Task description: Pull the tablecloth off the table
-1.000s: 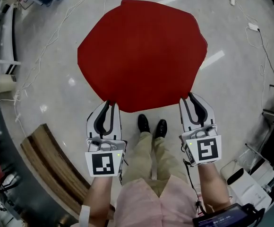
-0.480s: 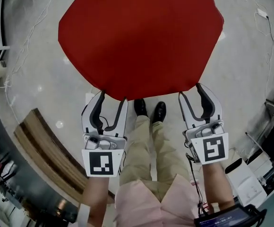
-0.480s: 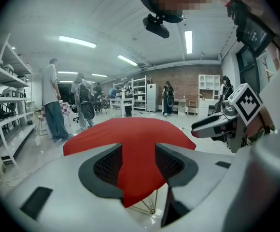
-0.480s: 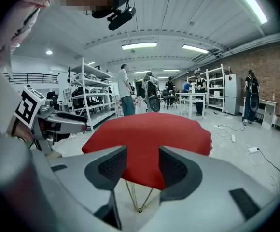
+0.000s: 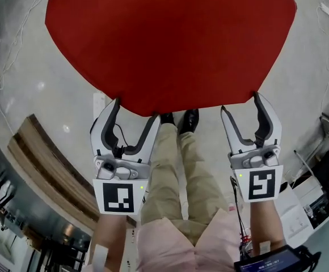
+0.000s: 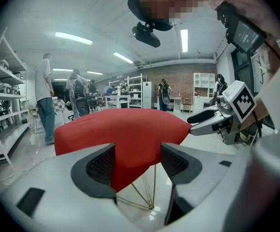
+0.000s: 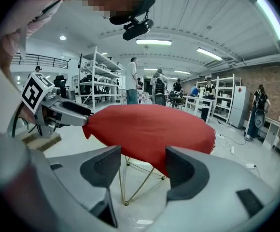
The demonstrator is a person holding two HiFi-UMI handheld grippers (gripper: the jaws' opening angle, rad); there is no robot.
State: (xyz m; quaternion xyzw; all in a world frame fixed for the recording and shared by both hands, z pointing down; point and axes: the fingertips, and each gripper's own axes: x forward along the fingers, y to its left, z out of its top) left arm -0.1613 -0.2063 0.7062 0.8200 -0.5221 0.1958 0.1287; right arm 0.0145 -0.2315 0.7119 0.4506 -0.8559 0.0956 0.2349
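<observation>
Tablecloth (image 5: 170, 44) draped; left gripper (image 5: 135, 111) and right gripper (image 5: 241, 102) jaws just opened wide, cloth edge between, unclamped. Risk: closing short misses cloth.

A red tablecloth (image 5: 170, 44) covers the whole table (image 7: 122, 182), at the top middle of the head view. The table's thin gold legs (image 6: 154, 187) stand on the shiny grey floor (image 5: 45, 95).

- A big lab or workshop hall: metal shelving racks (image 7: 94, 76), strip lights (image 6: 72, 37) overhead, a brick back wall (image 7: 275, 83).
- People (image 6: 46, 98) standing about among the racks.
</observation>
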